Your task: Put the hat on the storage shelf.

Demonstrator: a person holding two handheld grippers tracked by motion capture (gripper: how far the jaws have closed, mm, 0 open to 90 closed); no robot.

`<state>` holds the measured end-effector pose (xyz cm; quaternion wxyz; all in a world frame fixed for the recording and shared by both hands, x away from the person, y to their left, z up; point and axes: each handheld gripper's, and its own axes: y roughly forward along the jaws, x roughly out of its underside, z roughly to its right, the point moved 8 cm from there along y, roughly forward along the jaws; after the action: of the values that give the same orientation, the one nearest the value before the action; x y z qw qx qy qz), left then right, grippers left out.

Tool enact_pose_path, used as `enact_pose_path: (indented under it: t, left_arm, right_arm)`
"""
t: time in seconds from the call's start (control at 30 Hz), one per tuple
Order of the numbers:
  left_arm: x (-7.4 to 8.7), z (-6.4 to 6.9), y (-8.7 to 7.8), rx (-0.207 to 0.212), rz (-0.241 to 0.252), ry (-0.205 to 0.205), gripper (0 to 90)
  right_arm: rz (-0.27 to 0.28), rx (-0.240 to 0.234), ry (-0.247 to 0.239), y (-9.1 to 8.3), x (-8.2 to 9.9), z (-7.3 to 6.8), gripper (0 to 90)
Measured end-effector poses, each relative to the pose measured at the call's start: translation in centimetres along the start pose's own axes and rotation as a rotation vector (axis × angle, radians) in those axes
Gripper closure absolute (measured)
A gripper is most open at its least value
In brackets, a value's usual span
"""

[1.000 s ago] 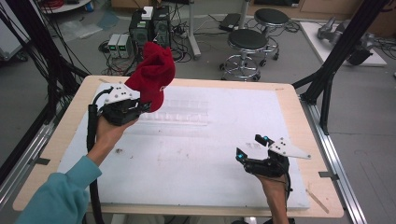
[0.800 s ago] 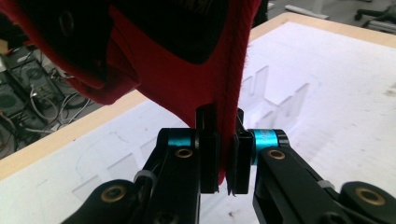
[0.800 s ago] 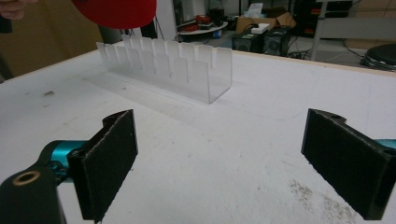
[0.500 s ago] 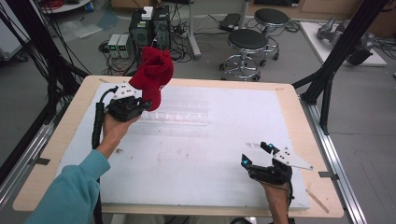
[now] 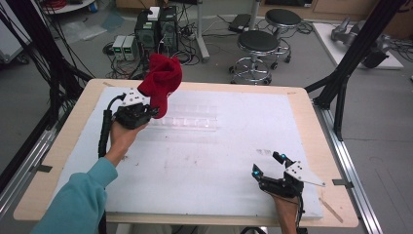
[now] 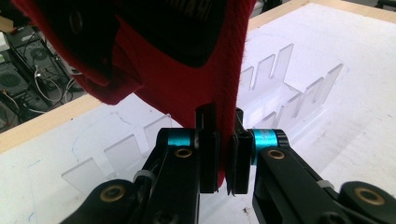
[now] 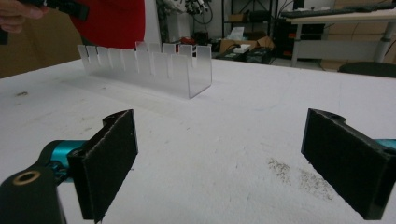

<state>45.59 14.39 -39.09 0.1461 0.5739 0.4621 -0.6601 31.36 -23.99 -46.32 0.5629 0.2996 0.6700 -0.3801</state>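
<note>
A red knitted hat [image 5: 160,80] hangs bunched above the back left of the white mat, over the left end of a clear slotted plastic rack [image 5: 187,119]. My left gripper [image 5: 152,112] is shut on the hat's edge. In the left gripper view the red fabric [image 6: 187,70] is pinched between the pads [image 6: 210,154], with the rack [image 6: 280,88] just beyond. My right gripper [image 5: 268,164] stands open and empty, low over the mat near the front right. In the right gripper view its wide-apart jaws [image 7: 229,158] face the rack [image 7: 154,70] and the hat [image 7: 116,21] far off.
The white mat [image 5: 219,161] covers a wooden table [image 5: 311,126] with black frame posts [image 5: 350,63] at its sides. Two stools [image 5: 258,44] and computer boxes [image 5: 156,27] stand on the floor behind it. Small dark specks [image 7: 289,172] lie on the mat near the right gripper.
Both hands have sunk. The left gripper carried the hat slightly down and right toward the rack. The right gripper dropped toward the front edge of the mat, still open.
</note>
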Motion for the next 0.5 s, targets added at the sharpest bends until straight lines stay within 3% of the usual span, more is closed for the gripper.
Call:
enact_pose_path:
  t: [0.17, 0.5]
  left_arm:
    - [0.3, 0.3, 0.2, -0.005, 0.007, -0.029, 85.2]
    - [1.5, 0.8, 1.1, -0.032, 0.02, -0.035, 85.2]
  right_arm:
    - [0.011, 0.013, 0.003, 0.1, -0.1, 0.2, 9.6]
    - [0.034, 0.028, -0.011, 0.2, -0.2, 0.3, 9.6]
